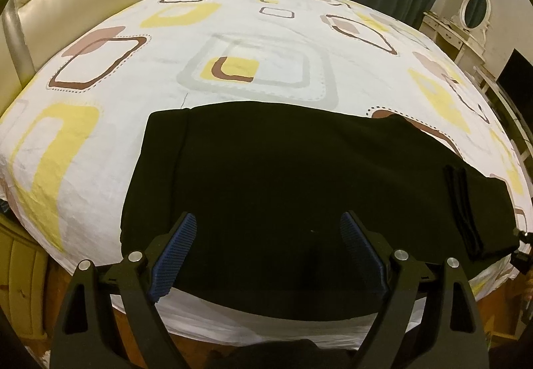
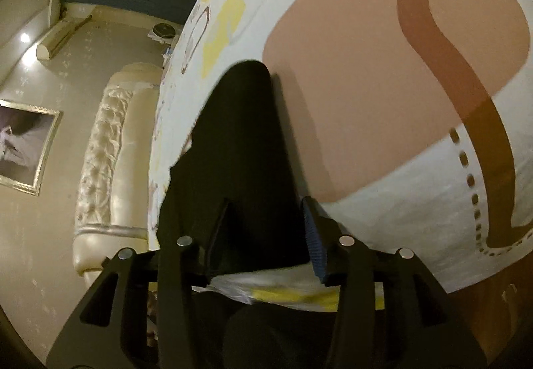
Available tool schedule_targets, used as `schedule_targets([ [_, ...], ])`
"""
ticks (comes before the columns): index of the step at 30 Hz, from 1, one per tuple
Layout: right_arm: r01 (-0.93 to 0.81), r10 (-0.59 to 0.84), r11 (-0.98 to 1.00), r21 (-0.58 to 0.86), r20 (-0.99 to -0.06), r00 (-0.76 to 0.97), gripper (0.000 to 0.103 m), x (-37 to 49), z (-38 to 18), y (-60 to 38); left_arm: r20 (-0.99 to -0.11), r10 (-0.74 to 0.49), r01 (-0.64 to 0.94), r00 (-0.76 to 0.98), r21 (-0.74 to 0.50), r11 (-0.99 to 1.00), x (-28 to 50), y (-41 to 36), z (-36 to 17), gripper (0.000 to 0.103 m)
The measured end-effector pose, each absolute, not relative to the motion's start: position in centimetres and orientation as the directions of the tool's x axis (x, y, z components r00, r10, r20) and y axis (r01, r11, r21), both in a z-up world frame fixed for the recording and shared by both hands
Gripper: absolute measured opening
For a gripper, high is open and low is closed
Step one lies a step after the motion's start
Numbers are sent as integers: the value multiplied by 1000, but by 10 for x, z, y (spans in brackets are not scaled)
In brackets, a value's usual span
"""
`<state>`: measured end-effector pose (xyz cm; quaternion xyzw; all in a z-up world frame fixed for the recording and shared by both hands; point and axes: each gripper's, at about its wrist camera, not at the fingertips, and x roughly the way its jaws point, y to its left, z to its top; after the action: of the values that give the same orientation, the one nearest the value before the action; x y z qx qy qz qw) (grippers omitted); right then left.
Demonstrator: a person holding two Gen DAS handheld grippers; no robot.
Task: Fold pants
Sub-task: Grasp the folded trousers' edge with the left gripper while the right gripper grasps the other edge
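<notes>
Black pants (image 1: 283, 169) lie half-folded on the bed (image 1: 233, 36); left tongs (image 1: 268, 235) spread, right tongs (image 2: 266, 222) spread astride the cloth's end, to be pinched squarely before folding.

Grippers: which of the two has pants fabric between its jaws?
The right gripper: the black pants run up between its jaws. The left gripper only hovers above the fabric with its jaws spread wide apart.

One pants (image 1: 283, 176), one bed (image 1: 100, 142), two tongs: left (image 1: 268, 229), right (image 2: 266, 219); one mirror (image 1: 476, 7).
</notes>
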<state>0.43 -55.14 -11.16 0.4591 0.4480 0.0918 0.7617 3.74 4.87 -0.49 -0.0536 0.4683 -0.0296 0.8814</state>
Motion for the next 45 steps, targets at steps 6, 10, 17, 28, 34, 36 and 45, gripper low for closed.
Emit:
schedule_targets([
  [6, 279, 497, 621, 733, -643, 583, 31, 4, -111, -544, -822, -100, 0, 561, -121, 993, 38, 50, -5, 87],
  [10, 293, 472, 628, 721, -652, 594, 36, 3, -95, -545, -823, -100, 5, 559, -117, 993, 37, 49, -4, 87],
  [17, 224, 430, 617, 755, -561, 707, 45, -2, -38, -529, -819, -102, 1, 564, -123, 992, 39, 52, -5, 87],
  [28, 181, 577, 634, 752, -616, 536, 49, 34, -79, -447, -820, -124, -40, 558, -176, 984, 41, 66, -5, 87],
  [34, 171, 574, 650, 741, -626, 528, 51, 32, -86, -442, -827, -179, -57, 534, -246, 968, 48, 82, -7, 87],
  [36, 169, 575, 646, 745, -620, 533, 51, 30, -87, -440, -819, -198, -54, 539, -268, 962, 52, 94, -3, 87],
  [45, 155, 588, 633, 759, -601, 541, 57, 33, -90, -438, -725, -418, -75, 548, -540, 839, 67, 179, -5, 87],
])
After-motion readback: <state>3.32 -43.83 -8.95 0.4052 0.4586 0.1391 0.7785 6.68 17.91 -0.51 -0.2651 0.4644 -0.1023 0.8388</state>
